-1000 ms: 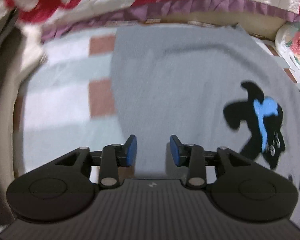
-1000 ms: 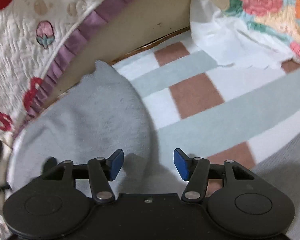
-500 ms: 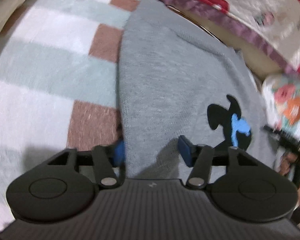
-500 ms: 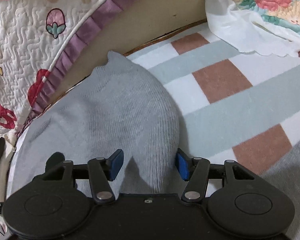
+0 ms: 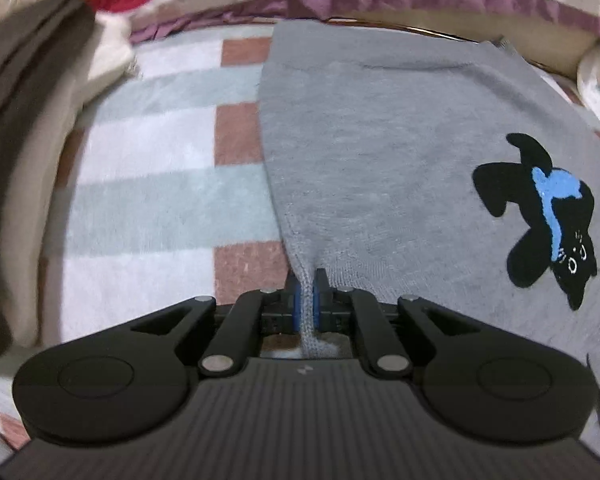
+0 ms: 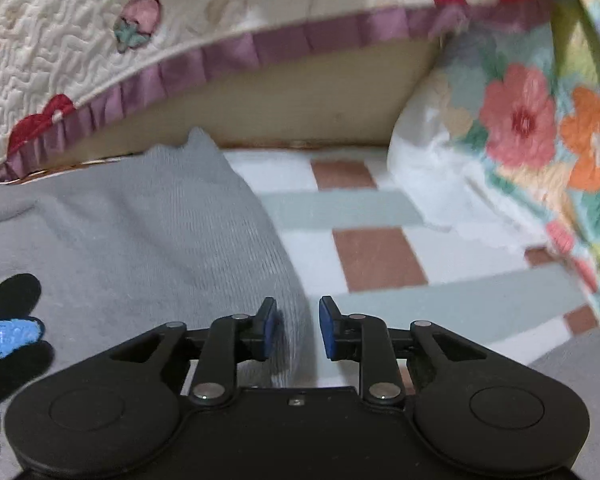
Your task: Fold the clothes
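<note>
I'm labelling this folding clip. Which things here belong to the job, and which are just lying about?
Part of the job:
grey knit sweater with a black cat patch
left gripper
right gripper

Lying about:
checked blanket
floral quilt
white quilt with purple frill

A grey knit sweater (image 5: 380, 152) with a black-and-blue cartoon patch (image 5: 540, 220) lies spread flat, its near left edge pinched upward.
</note>
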### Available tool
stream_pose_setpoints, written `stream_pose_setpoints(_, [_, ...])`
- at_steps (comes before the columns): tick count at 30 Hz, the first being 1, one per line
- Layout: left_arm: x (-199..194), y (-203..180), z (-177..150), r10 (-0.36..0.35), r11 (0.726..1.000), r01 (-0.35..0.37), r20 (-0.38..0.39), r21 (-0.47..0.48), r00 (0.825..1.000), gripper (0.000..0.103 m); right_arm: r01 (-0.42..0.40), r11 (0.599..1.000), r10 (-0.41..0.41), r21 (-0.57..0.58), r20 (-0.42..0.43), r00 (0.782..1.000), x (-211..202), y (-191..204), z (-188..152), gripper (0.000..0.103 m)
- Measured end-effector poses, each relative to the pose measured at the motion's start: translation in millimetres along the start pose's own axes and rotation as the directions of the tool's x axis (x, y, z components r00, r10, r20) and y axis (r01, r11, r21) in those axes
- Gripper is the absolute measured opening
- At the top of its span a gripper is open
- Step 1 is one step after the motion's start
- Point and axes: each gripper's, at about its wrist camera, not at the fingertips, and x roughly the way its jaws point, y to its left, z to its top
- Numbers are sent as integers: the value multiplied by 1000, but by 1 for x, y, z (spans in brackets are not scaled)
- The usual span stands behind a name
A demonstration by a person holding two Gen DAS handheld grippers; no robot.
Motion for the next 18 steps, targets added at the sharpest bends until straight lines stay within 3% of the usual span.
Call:
stream_pose_setpoints(3, [-19, -11, 2, 19, 999, -20, 10, 29, 1000, 9, -56, 998, 55, 9, 16, 998, -14, 12, 8, 30])
stream_pose_setpoints(5, [-34, -16, 3, 31, 999, -32, 18, 42, 999, 13, -158, 986, 157, 59, 21, 987, -25, 23, 14, 39])
stream_pose_setpoints(6, [-50, -13, 3, 34, 999, -35, 27, 30, 999, 15, -221, 972, 220, 81, 18, 975, -29, 32, 17, 44])
stream_pose_setpoints(8, [-79, -1, 2, 35, 999, -36, 41, 10, 999, 29, -341, 935, 344, 94, -15, 939, -35, 57, 17, 45])
stream_pose_setpoints(9, [-93, 7, -1, 40, 999, -39, 45, -8, 998, 29, -395, 914, 399, 93, -37, 916, -39, 71, 15, 45])
stream_pose_setpoints(11, [-122, 27, -11, 74, 994, -71, 38, -89, 997, 30, -508, 860, 510, 41, -81, 857, -49, 103, 13, 44])
stream_pose_setpoints(13, [-149, 45, -27, 109, 981, -101, 42, -167, 993, 33, -620, 783, 611, -43, -133, 781, -64, 139, 10, 32])
stream_pose_setpoints(14, [-159, 53, -35, 127, 973, -116, 44, -199, 991, 41, -678, 730, 662, -90, -154, 733, -75, 153, 9, 30])
stream_pose_setpoints(16, [-173, 69, -55, 144, 957, -130, 37, -260, 989, 45, -780, 604, 754, -163, -201, 625, -100, 177, 3, 30])
stream_pose_setpoints(17, [-177, 77, -67, 129, 947, -112, 38, -300, 991, 46, -812, 551, 779, -194, -230, 583, -113, 187, 0, 30])
stream_pose_setpoints(18, [-179, 86, -79, 110, 934, -91, 37, -345, 993, 47, -819, 526, 779, -232, -255, 573, -125, 194, -4, 30])
